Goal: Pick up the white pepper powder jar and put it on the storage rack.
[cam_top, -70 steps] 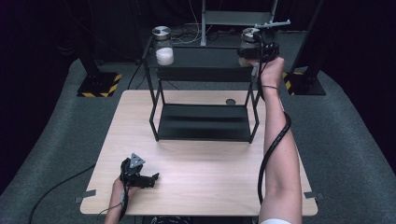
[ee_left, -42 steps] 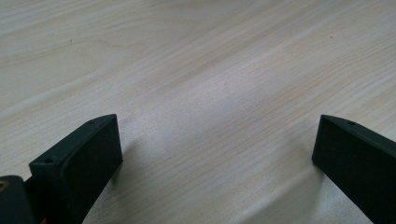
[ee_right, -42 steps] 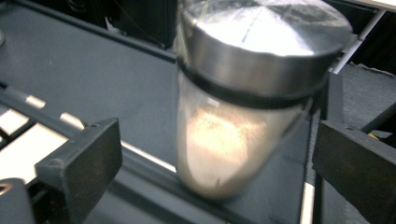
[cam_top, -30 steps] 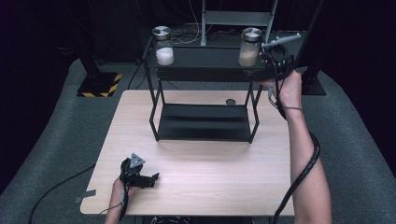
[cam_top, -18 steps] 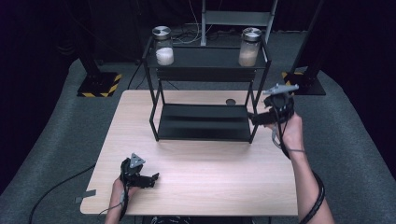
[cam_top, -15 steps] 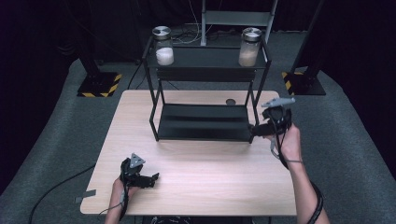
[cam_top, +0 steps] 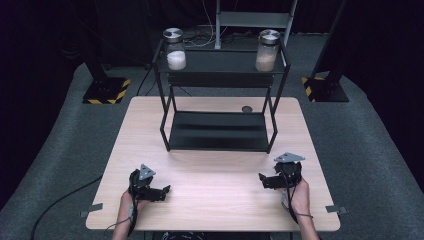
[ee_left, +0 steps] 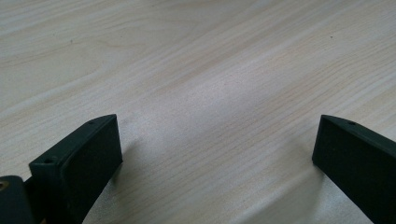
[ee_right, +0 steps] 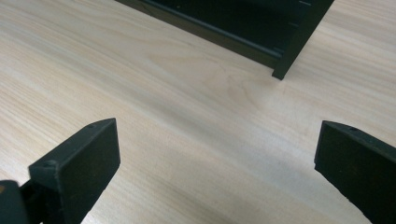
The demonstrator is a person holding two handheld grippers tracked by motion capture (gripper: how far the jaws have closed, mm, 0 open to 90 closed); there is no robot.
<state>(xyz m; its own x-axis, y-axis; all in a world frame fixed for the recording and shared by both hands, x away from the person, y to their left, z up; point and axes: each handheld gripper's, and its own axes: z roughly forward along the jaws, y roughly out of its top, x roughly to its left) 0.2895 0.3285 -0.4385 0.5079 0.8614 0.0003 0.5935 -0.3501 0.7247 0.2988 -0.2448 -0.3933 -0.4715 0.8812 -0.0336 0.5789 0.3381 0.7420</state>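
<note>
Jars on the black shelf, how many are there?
2. One jar with white stuff stands at the left end of the rack's top shelf; the other jar, with beige stuff, stands at the right end. None shows on the lower shelf.

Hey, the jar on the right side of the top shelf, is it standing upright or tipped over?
Upright. The right jar stands on the rack's top shelf with its lid on top and pale contents settled in its lower part.

Black rack [cam_top: 218, 131] sits mid-worktop [cam_top: 215, 205]; two jars on its top shelf, white-filled one [cam_top: 175, 49] left, tan one [cam_top: 268, 50] right; both tongs, left [cam_top: 161, 192] and right [cam_top: 264, 179], rest in front of the rack, jaws apart.
</note>
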